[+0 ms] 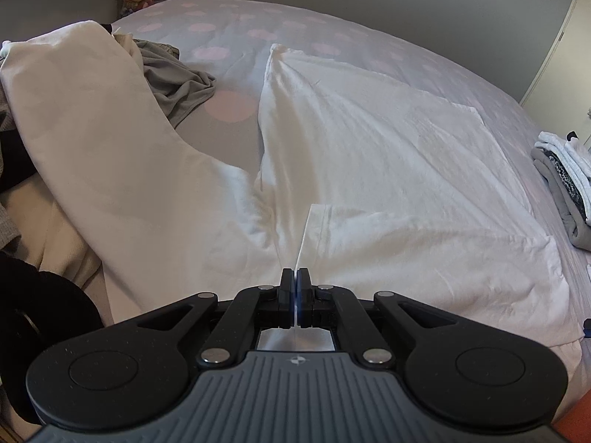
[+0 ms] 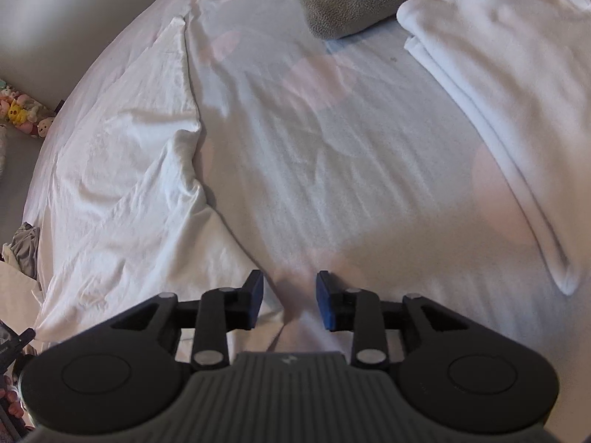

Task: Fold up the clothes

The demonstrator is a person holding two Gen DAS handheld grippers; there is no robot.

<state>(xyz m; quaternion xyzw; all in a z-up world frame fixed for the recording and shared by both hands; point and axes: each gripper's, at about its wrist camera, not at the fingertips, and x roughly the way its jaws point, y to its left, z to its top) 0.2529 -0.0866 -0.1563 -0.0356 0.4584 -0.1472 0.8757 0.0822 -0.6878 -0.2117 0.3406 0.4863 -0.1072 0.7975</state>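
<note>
Pink-dotted bedding [image 1: 229, 107] covers the bed, and we take the white garment [image 1: 369, 155] spread on it as our landmark. We see the left gripper [image 1: 296, 277] at the garment's near edge, its 2 jaws pressed together on a thin fold of that white cloth, which rises into the jaws from the sleeve hem. We see the right gripper [image 2: 290, 297] at another near part of the same white garment [image 2: 122, 184], jaws partly apart, with a ridge of cloth lying between the fingers [image 2: 255, 297]; the pads do not press on it. Beyond the garment lies a crumpled grey garment [image 1: 173, 81]. Beside the garment sits a stack of folded clothes [image 1: 565, 181].
</note>
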